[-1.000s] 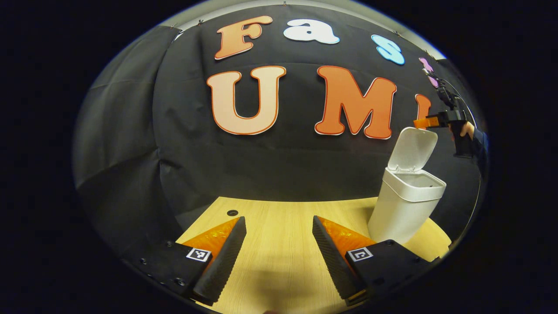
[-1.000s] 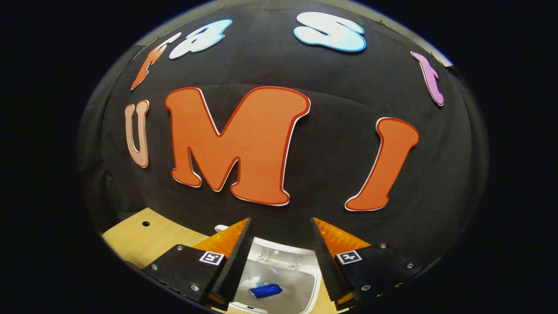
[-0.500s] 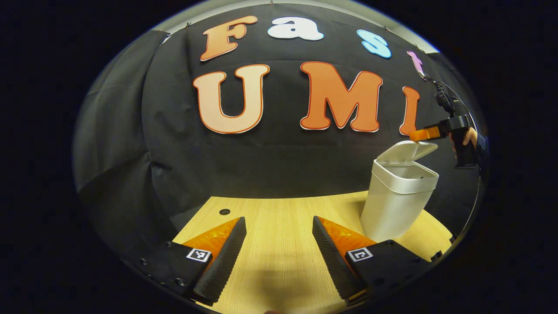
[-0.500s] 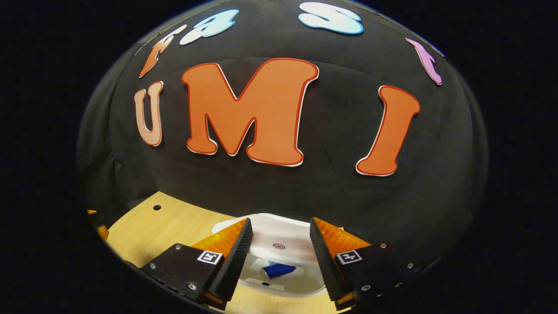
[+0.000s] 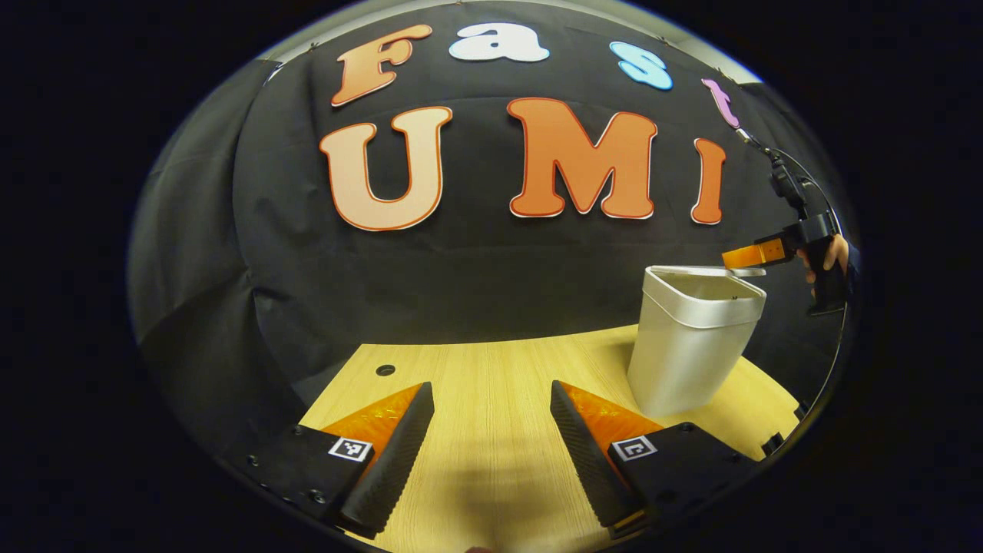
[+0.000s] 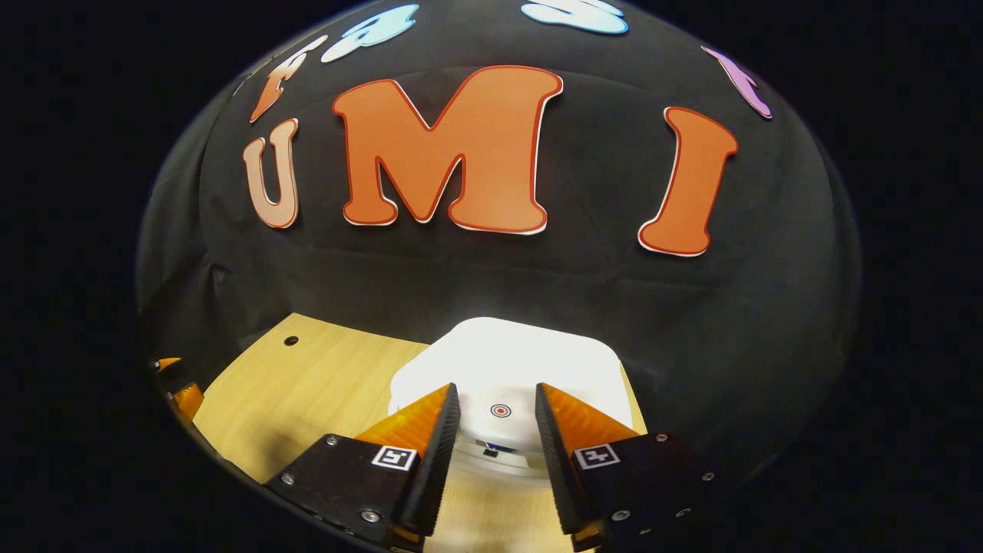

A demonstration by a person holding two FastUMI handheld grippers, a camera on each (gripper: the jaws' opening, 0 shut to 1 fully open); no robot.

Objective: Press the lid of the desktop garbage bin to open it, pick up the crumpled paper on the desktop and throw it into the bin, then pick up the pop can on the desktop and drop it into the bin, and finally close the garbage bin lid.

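Note:
The white desktop bin stands on the right of the wooden table. Its lid lies almost flat on the rim. In the left gripper view my right gripper sits at the lid's far edge, held by a hand. In the right gripper view the lid, with a small red ring mark, lies just under my right gripper, which is open and holds nothing. A thin gap shows at the lid's front edge; the bin's contents are hidden. My left gripper hovers open over bare table.
A small round hole is in the table's far left corner, seen also as the hole in the right gripper view. The black cloth wall stands close behind the table. My left gripper peeks in at that view's left edge.
The lid has swung down from upright to nearly flat, covering the blue can seen inside earlier. My right gripper has come down with it and its fingers have drawn a little closer.

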